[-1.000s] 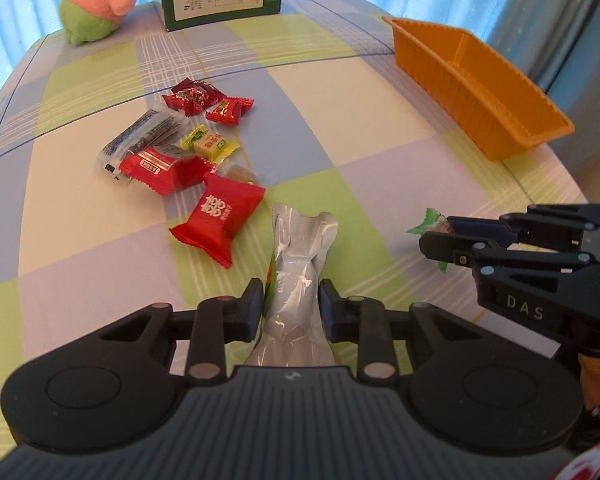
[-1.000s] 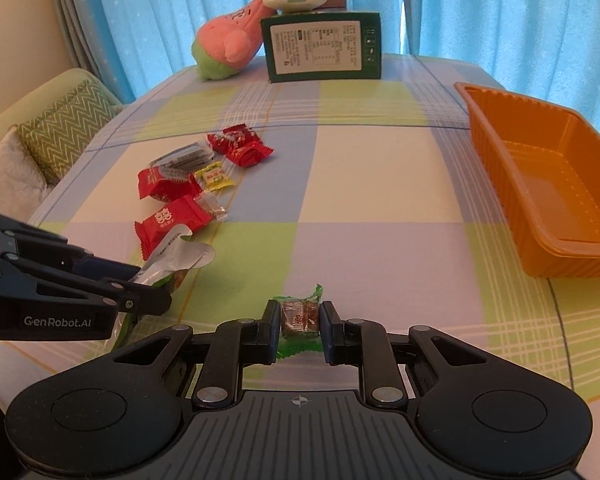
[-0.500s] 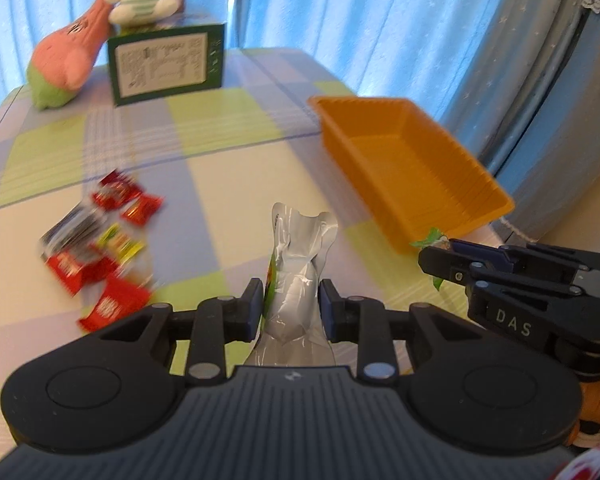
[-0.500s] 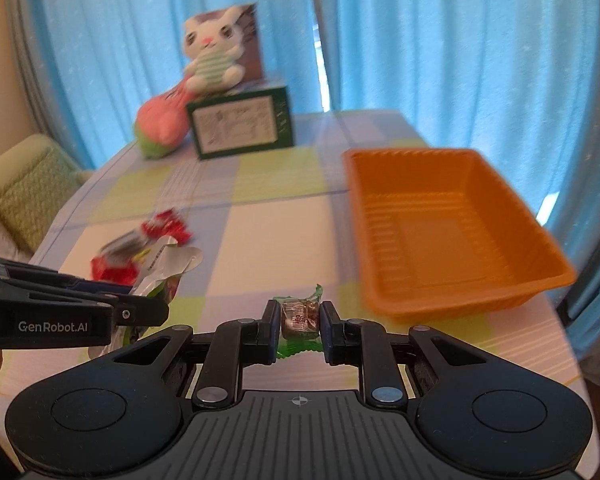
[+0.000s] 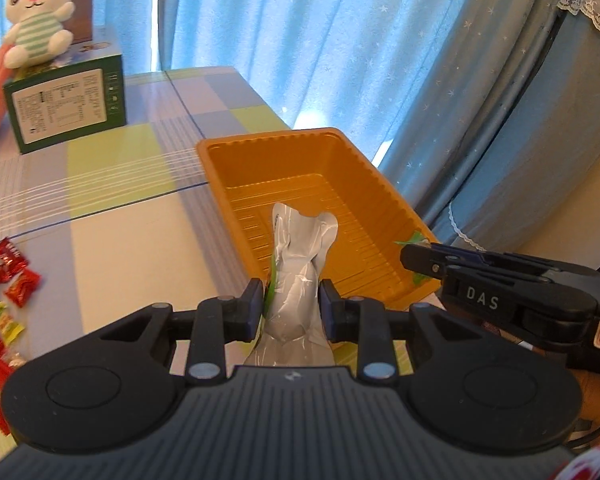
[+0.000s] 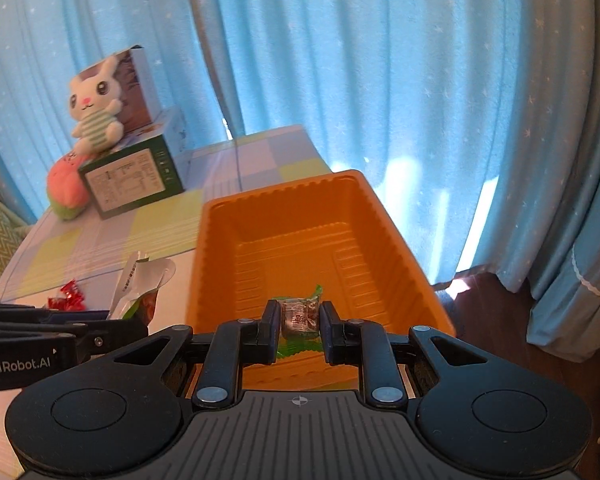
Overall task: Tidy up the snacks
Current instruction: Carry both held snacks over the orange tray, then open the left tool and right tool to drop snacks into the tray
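Both grippers hang at the near end of the ribbed orange plastic tray (image 6: 392, 240), each carrying 1 snack. The left gripper (image 5: 292, 300) has its jaws closed on a crumpled silver foil snack pouch (image 5: 300, 264), which stands upright between them with its torn top against the tray's inside. The right gripper (image 6: 299, 322) has its jaws clamped tight on a small clear-wrapped candy with green twisted ends (image 6: 298, 316), held over the tray's near floor.

The step in hand looks like the drop into the tray. To do it well, each snack should be brought clear of the near wall and over the bare floor before the jaws part, and lowered a little first so the light candy does not bounce out. The pouch is long, so tipping it flat along the tray's length would help. The 2 grippers are close together; releasing one after the other would avoid a clash.

The tray appears empty. More red-wrapped candies (image 5: 16, 276) lie on the checked tabletop (image 5: 132, 216).
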